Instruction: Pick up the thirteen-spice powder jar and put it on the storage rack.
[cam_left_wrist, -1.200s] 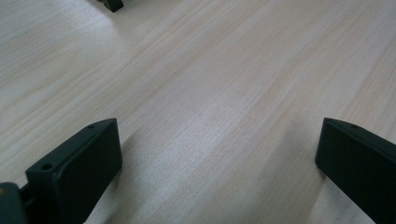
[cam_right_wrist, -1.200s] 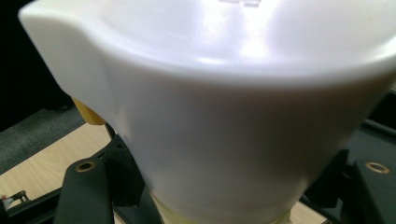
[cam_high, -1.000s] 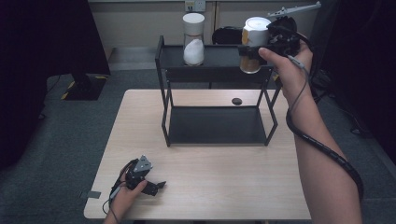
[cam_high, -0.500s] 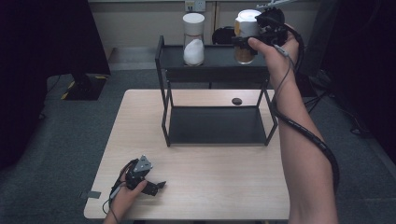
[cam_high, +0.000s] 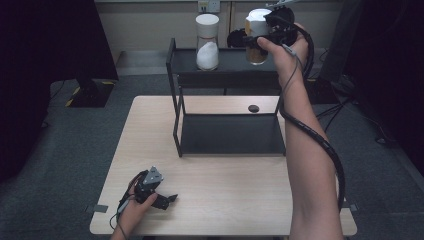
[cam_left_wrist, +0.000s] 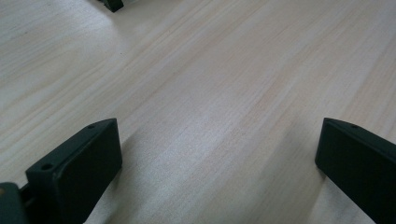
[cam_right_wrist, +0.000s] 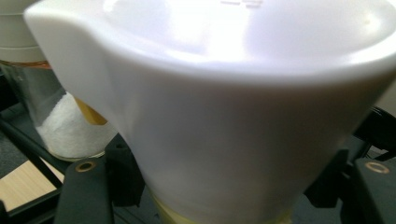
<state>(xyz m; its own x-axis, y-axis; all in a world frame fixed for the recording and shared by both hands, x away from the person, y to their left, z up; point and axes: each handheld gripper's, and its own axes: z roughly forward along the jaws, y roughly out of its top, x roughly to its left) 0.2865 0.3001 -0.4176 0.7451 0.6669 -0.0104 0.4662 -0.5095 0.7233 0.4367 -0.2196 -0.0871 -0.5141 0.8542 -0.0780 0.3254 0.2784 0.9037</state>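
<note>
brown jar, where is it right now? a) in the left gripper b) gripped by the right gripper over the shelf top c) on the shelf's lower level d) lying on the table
b: the right gripper is shut on the brown jar, holding it above the shelf top, beside the white jar.
</note>
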